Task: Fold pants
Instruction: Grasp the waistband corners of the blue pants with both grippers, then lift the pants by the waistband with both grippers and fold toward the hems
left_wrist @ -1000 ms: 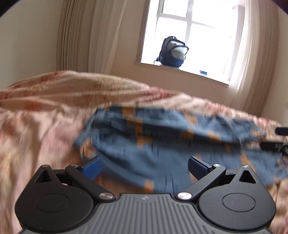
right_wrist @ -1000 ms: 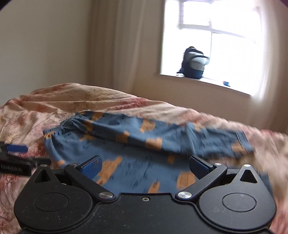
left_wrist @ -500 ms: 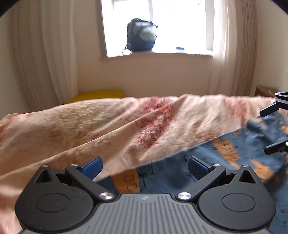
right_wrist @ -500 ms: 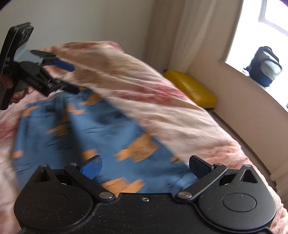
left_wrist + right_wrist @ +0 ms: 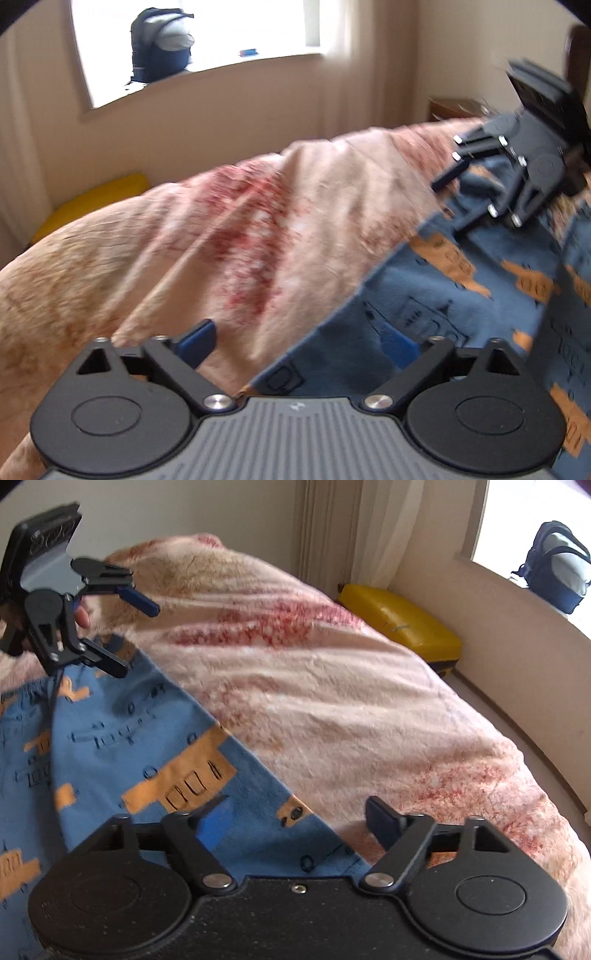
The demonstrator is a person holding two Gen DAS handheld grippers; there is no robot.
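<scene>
A wide bed covered by a fluffy cream blanket with red blotches [image 5: 332,686] fills both views. Spread flat on that blanket lie the blue cotton pants printed with orange vehicles [image 5: 122,746], their long straight edge running diagonally across the blanket.

Beyond the blanket's far side, a bright window with a deep pale sill [image 5: 207,70] is set in the cream wall, flanked by pale pleated curtains [image 5: 332,531]. A dark blue and grey backpack [image 5: 160,46] stands on the sill. A flat yellow case [image 5: 400,622] lies on the floor between the blanket's edge and the wall below the window.

The left gripper [image 5: 297,343] is tilted down over the pants' edge, one blue pad above the blanket and the other above the blue fabric. Its jaws have just been closing a little but stand wide apart, with the pants' edge below the gap and nothing pinched. A hand [image 5: 79,614] shows behind it in the right wrist view.

The right gripper [image 5: 299,819] straddles the same edge further along the pants. Its jaws have likewise just been closing and are still well apart, the cloth's edge between them but not clamped.
</scene>
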